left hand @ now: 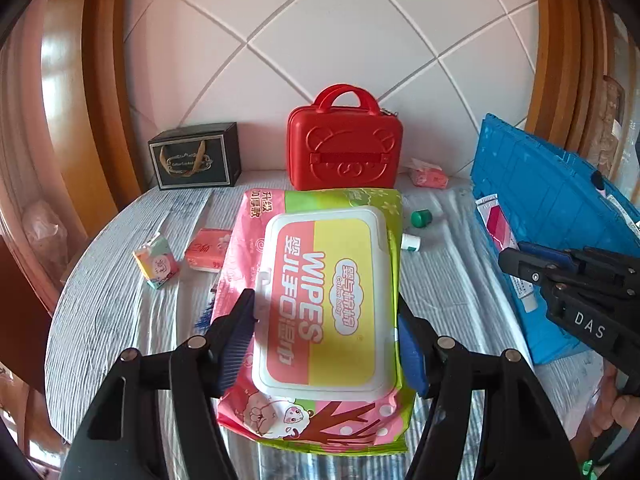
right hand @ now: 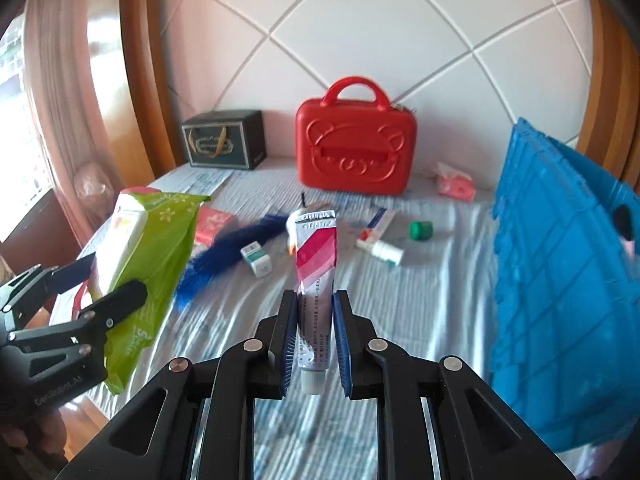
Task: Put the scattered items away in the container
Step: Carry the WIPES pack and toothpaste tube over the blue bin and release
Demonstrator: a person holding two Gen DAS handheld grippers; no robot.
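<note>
My left gripper (left hand: pixel 326 312) is shut on a large pack of baby wipes (left hand: pixel 320 312), pink and green with a white lid, held above the bed; the pack also shows at the left of the right wrist view (right hand: pixel 148 264). My right gripper (right hand: pixel 315 300) is shut on a red-and-white tube (right hand: pixel 316 276), cap toward the camera; the tube also shows in the left wrist view (left hand: pixel 498 224), by the blue crate (left hand: pixel 540 216). The blue crate (right hand: pixel 560 280) stands at the right in both views.
On the striped bedsheet (right hand: pixel 420 300) lie a blue feather (right hand: pixel 224 252), a small box (right hand: pixel 258 258), a green cap (right hand: pixel 421 230), a white bottle (right hand: pixel 386 251), tissue packs (left hand: pixel 206 249) and another tube (right hand: pixel 376 226). A red case (right hand: pixel 356 148) and a dark gift box (right hand: pixel 226 140) stand at the headboard.
</note>
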